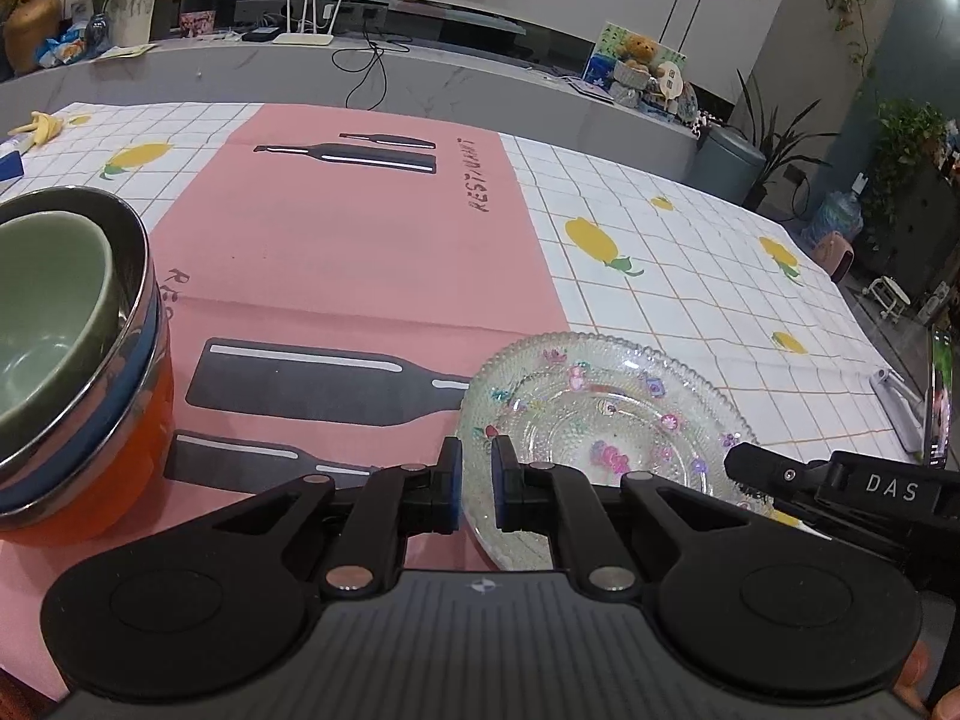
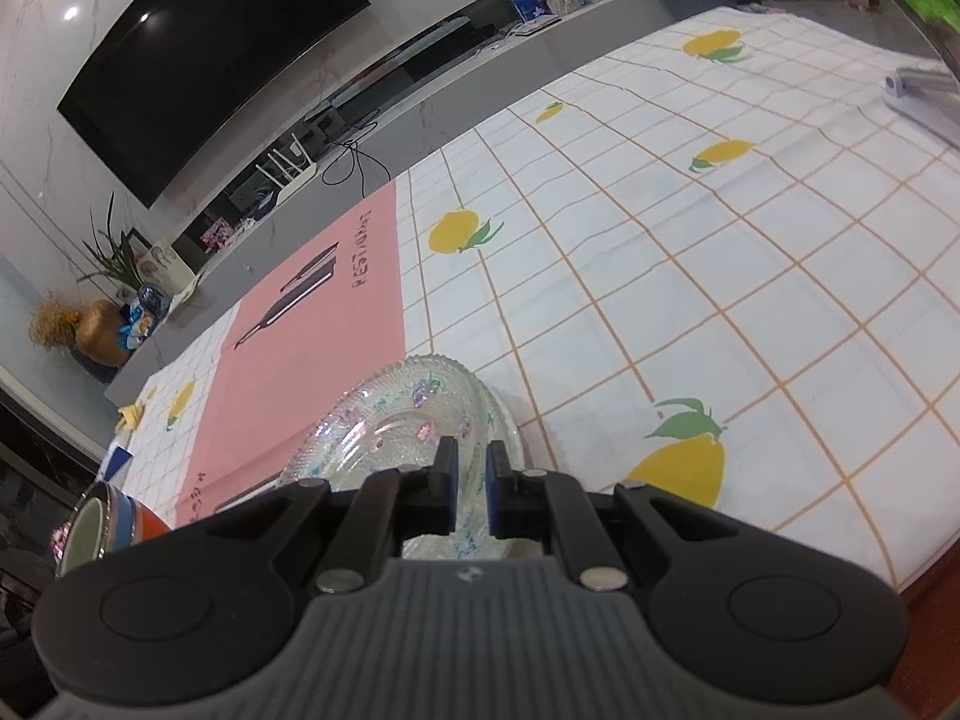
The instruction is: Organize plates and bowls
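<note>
A clear glass plate (image 1: 606,420) with coloured flower spots sits near the table's front edge, half on the pink mat. My left gripper (image 1: 477,480) is shut on its near left rim. My right gripper (image 2: 471,489) is shut on the same glass plate (image 2: 414,414) at its right rim; it shows in the left wrist view (image 1: 756,468) as a black finger at the plate's right side. A stack of bowls (image 1: 66,348), green inside steel, blue and orange, stands at the left and also shows in the right wrist view (image 2: 114,522).
A pink mat (image 1: 360,252) with bottle prints lies on the checked lemon tablecloth (image 1: 690,276). A banana peel (image 1: 39,126) lies at the far left. A silver stand (image 1: 897,402) is at the right edge. A grey counter with clutter runs behind the table.
</note>
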Demonstrator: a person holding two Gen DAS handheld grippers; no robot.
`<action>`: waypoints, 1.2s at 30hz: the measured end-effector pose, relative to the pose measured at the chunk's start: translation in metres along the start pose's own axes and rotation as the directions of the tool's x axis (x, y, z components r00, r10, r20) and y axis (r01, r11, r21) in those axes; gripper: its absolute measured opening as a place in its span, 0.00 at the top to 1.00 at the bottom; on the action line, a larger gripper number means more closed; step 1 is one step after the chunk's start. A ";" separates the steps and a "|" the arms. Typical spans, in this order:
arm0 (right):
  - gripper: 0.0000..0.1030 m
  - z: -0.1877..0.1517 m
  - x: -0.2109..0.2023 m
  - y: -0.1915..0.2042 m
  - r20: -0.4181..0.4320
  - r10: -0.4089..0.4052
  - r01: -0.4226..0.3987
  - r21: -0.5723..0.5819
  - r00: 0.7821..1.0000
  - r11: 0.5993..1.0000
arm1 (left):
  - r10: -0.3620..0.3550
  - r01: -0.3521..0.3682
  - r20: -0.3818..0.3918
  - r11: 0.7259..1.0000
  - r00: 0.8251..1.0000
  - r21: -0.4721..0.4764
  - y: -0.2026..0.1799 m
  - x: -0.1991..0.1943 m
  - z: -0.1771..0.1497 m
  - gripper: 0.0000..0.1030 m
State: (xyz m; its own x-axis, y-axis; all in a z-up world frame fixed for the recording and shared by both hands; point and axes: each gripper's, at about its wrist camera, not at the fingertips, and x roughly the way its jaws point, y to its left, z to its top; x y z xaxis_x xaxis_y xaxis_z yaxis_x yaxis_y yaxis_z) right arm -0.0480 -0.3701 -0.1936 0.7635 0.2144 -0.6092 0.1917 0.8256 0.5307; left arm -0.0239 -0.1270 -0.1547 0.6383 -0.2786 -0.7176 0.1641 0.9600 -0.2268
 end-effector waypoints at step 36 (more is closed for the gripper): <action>0.88 -0.007 -0.018 0.018 0.041 -0.073 0.077 -0.103 0.996 0.992 | -0.059 0.059 0.048 0.998 0.997 0.000 0.001 -0.027 0.008 0.88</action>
State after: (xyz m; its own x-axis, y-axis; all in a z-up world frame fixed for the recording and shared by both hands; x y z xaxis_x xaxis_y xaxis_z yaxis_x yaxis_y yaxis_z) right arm -0.0625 -0.3558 -0.1776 0.7724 0.1320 -0.6213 0.1854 0.8888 0.4192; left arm -0.0351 -0.1184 -0.1300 0.6629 -0.3329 -0.6706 0.2016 0.9420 -0.2684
